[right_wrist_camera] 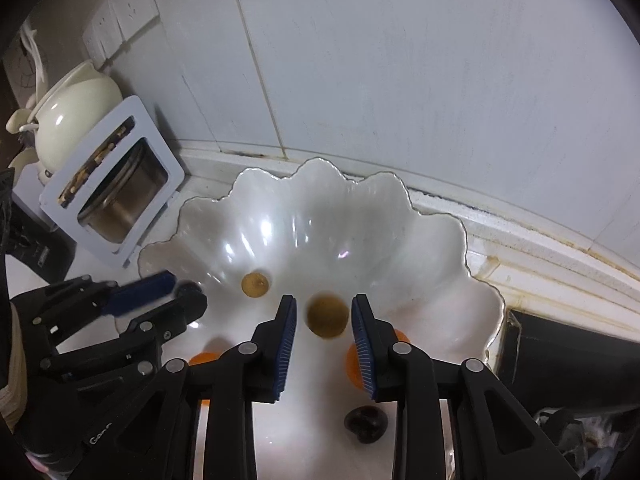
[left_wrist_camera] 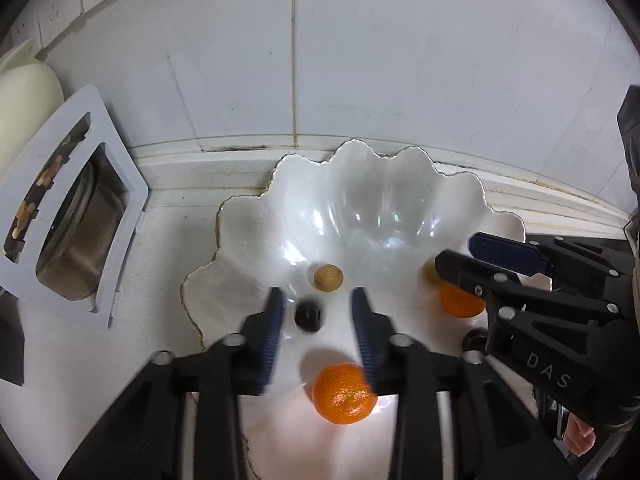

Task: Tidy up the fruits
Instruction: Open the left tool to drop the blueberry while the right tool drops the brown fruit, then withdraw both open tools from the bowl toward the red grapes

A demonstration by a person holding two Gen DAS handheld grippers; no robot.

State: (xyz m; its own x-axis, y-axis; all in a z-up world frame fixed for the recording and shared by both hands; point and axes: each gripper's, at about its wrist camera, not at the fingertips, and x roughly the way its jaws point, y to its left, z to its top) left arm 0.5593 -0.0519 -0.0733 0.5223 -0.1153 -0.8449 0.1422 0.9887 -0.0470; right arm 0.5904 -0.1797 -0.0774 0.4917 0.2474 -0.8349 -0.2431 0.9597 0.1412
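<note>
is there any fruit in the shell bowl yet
Yes, two oranges, two brown fruits and dark ones lie in the shell bowl.

Looking steeply down along the left tongs [left_wrist_camera: 318, 312] from close above the shell-shaped white bowl [left_wrist_camera: 360, 196], facing the tiled wall [left_wrist_camera: 400, 60]. Looking down likewise along the right tongs [right_wrist_camera: 324, 316], from further right. Shared by both: bowl, wall, white box [left_wrist_camera: 116, 184] at left, each other's tongs.
</note>
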